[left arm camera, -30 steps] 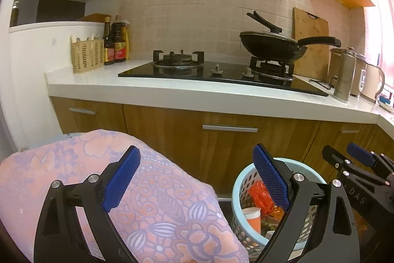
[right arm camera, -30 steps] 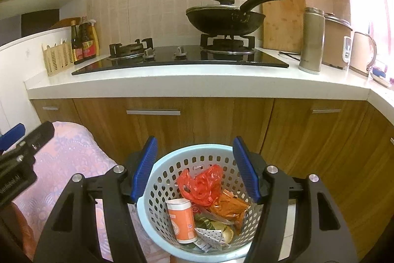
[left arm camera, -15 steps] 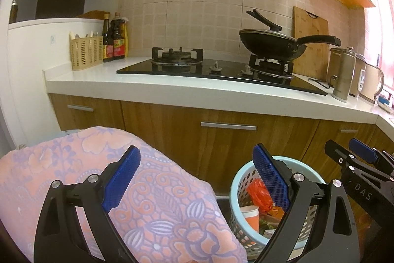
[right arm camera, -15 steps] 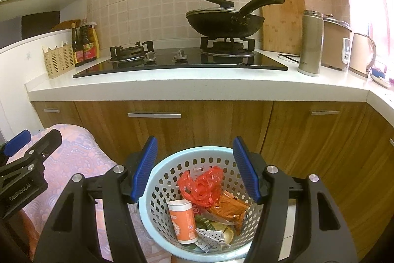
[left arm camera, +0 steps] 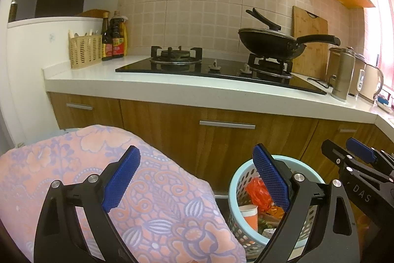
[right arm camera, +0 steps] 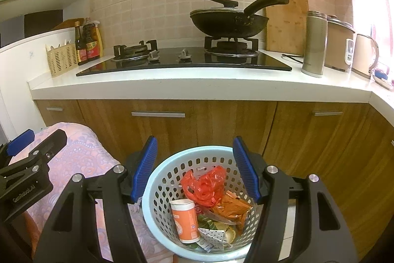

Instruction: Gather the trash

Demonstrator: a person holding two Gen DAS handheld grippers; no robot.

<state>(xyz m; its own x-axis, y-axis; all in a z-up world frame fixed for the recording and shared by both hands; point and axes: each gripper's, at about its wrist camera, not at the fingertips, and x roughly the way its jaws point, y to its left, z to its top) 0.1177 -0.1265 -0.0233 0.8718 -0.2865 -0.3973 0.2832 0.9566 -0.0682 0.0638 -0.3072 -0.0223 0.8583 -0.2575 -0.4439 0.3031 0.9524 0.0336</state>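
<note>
Pale-blue perforated basket (right arm camera: 157, 191) loaded with trash — orange cup (right arm camera: 185, 221), red bag (right arm camera: 205, 185). Right gripper (right arm camera: 195, 168) released above rim. Left gripper (left arm camera: 197, 179) released — over floral cloth (left arm camera: 73, 164).

Both views look forward along my tools, tilted slightly downward, toward the kitchen worktop (left arm camera: 197, 93) and its cabinets. The left wrist view sits close above the floral cloth (left arm camera: 152, 201), with the basket (left arm camera: 236, 189) at 4 o'clock and my right tool (left arm camera: 359, 159) at 3 o'clock. The right wrist view looks straight down into the basket (right arm camera: 157, 179) at 6 o'clock, with my left tool (right arm camera: 32, 142) at 9 o'clock. Both share the hob (right arm camera: 184, 61), the pan (right arm camera: 229, 21), the basket and the cloth.
</note>
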